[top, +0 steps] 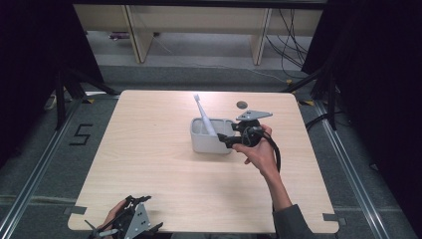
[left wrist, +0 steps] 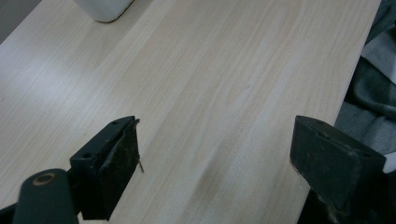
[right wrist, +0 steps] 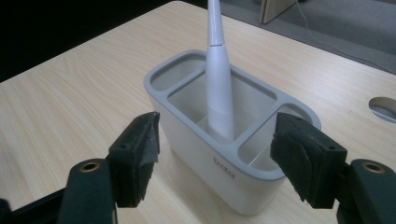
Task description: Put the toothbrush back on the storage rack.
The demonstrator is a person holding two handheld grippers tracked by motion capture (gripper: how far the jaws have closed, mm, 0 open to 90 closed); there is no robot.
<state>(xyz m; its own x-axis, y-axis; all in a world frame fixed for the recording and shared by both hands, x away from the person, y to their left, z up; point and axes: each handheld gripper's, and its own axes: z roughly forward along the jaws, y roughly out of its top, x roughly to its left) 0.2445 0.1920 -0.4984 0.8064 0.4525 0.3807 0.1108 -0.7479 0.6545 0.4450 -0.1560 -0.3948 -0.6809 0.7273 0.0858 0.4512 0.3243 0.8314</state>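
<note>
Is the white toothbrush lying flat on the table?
No, the white toothbrush stands leaning in the middle compartment of the white plastic holder with a grey rim, not flat on the light wooden table.

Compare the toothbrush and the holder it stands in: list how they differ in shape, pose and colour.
Shape: the toothbrush is a slim, tapering stick, while the holder is a squat, rounded box split into three compartments.
Pose: the toothbrush leans, its head rising well above the rim; the holder sits flat on the table.
Colour: the toothbrush is white throughout; the holder has white walls under a grey rim.
Both look like smooth plastic.
</note>
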